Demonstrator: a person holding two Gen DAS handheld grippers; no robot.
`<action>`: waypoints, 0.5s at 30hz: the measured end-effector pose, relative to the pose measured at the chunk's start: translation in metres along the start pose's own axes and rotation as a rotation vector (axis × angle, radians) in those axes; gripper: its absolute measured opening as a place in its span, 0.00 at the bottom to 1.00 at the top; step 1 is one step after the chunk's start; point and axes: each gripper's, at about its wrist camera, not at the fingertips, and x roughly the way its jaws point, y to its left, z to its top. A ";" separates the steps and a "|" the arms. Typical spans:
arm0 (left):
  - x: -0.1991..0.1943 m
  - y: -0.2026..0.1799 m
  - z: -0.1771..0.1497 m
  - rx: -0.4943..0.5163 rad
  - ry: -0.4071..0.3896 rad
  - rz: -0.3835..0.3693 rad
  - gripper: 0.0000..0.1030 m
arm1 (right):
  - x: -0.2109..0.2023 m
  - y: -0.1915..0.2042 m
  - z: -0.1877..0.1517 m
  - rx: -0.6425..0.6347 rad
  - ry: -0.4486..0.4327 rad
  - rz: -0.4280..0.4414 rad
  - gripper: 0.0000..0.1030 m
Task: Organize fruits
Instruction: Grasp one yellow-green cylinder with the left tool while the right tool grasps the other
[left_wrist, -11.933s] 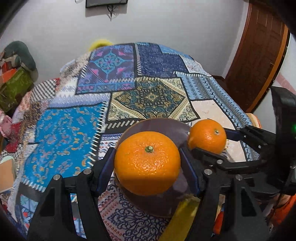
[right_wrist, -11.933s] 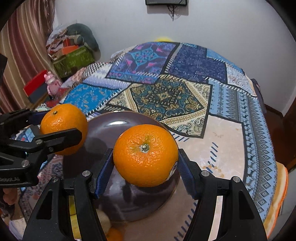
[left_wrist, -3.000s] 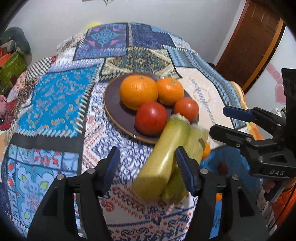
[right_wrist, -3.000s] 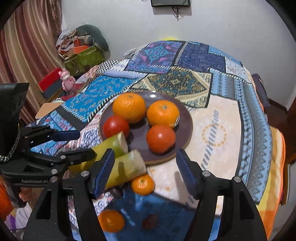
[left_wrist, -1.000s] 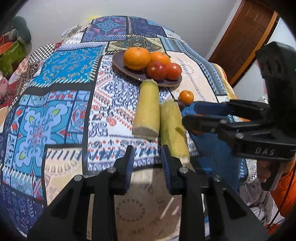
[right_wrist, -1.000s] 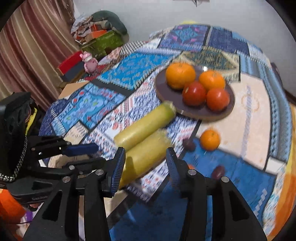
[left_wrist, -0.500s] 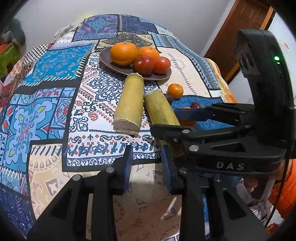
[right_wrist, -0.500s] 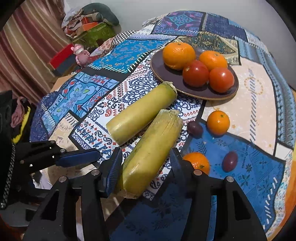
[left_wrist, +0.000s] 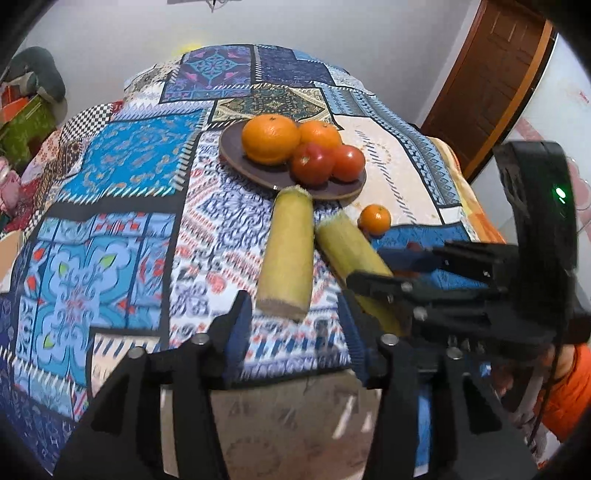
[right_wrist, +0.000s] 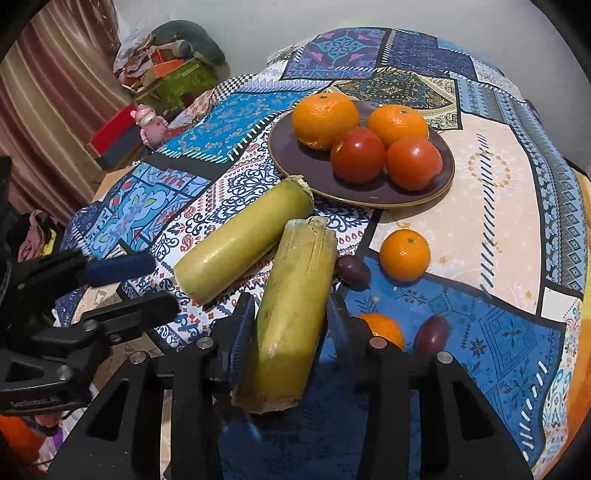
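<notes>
A: Where is the right tool (right_wrist: 290, 325)?

B: Its jaws stand on either side of a thick yellow-green cut stalk (right_wrist: 291, 314), near the stalk's close end. Whether the blue pads actually press it I cannot tell. The stalk lies on the patchwork-covered surface (right_wrist: 498, 177).

A: And the left tool (left_wrist: 295, 332)?

B: Held apart and empty, low over the cloth. A second yellow-green cut stalk (left_wrist: 288, 254) lies just ahead of it, its cut end between the fingertips' line but not reached.

A: How do the two stalks lie?

B: Side by side, touching in the right wrist view, their far ends toward a dark brown round plate (right_wrist: 295, 162).

A: What's on the plate?

B: Two large oranges (right_wrist: 325, 120) at the back and two red tomatoes (right_wrist: 357, 155) in front, all bunched together.

A: Anything loose?

B: A small mandarin (right_wrist: 404, 254) right of the stalks, a dark purple oval fruit (right_wrist: 352, 272) touching the right-hand stalk, another orange fruit (right_wrist: 384, 330) and another purple one (right_wrist: 431, 338) behind the right tool's finger.
</notes>
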 end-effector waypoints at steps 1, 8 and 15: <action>0.004 -0.002 0.004 0.007 0.000 0.006 0.48 | -0.001 -0.002 0.000 0.002 -0.002 0.002 0.36; 0.029 -0.001 0.029 0.029 0.017 0.042 0.48 | -0.002 -0.011 0.000 0.015 -0.010 0.031 0.34; 0.064 -0.005 0.040 0.089 0.086 0.054 0.47 | -0.001 -0.011 0.000 -0.002 -0.016 0.031 0.34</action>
